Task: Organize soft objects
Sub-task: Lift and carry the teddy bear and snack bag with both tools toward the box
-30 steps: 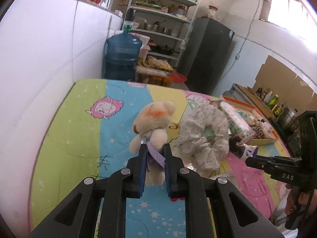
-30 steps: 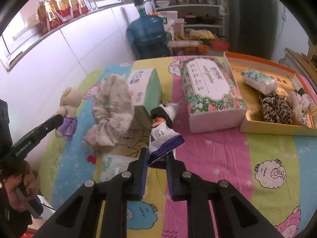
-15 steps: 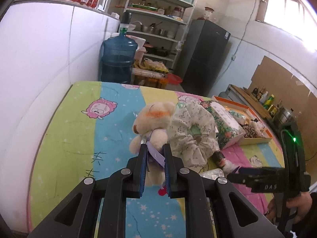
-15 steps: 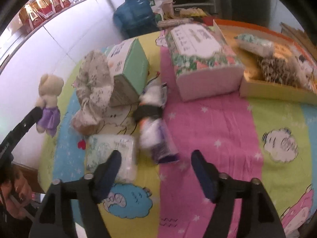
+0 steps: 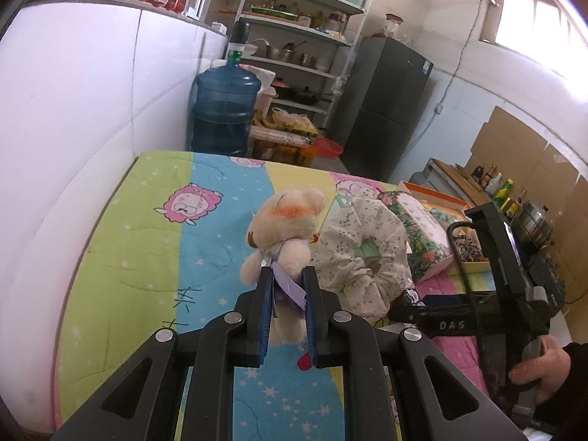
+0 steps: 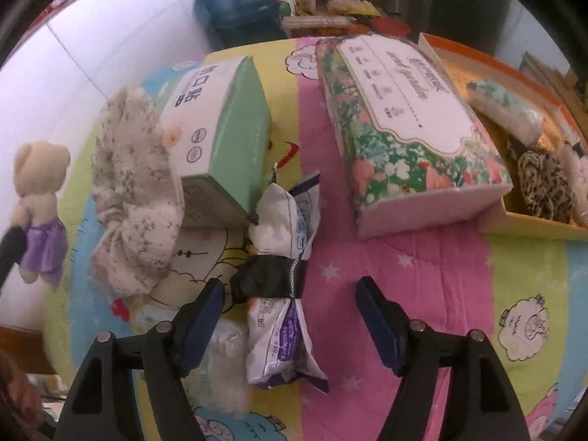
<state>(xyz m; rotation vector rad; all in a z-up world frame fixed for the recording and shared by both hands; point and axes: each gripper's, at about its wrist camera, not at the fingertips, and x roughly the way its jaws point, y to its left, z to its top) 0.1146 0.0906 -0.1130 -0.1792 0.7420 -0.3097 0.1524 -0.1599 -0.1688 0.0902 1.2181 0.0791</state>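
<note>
My left gripper (image 5: 286,283) is shut on the purple dress of a cream teddy bear (image 5: 286,217), holding it upright above the cartoon bedspread (image 5: 147,239). The bear (image 6: 36,169) also shows at the left edge of the right wrist view. My right gripper (image 6: 290,290) is open and points steeply down. A white and purple packet tied with a black band (image 6: 279,264) lies on the bedspread between its fingers, and neither pad touches it. A floral fabric ring (image 6: 132,198) leans on a green and white box (image 6: 220,132).
A floral tissue pack (image 6: 404,117) lies right of the packet. Behind it an orange tray (image 6: 522,224) holds a leopard scrunchie (image 6: 544,180) and other soft items. A small clear tissue pack (image 6: 220,349) sits under the left finger. A water jug (image 5: 224,110) stands beyond the bed.
The right gripper opened and let go of the packet, which now lies on the bedspread. It tipped downward and came closer to the bed. The left gripper kept still with the bear.
</note>
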